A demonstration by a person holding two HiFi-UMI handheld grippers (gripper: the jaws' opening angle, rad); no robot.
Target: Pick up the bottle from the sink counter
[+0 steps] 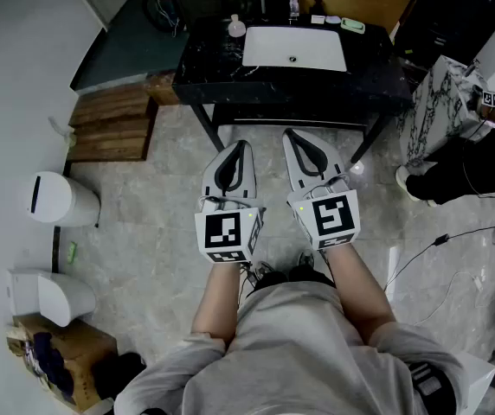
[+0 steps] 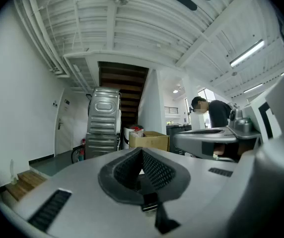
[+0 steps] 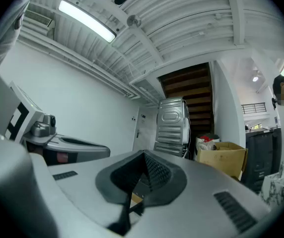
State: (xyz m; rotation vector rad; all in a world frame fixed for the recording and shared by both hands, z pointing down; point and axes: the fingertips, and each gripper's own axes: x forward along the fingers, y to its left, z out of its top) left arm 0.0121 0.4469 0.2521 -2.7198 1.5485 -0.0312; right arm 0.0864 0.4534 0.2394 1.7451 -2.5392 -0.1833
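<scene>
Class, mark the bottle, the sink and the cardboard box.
bottle [image 1: 236,28], head view, its body.
sink [image 1: 317,54], head view, bare white basin.
cardboard box [image 2: 151,142], left gripper view, front side.

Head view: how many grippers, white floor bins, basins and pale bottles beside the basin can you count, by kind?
grippers: 2, the left gripper and the right gripper
white bins: 2
basin: 1
pale bottle: 1
total: 6
</scene>
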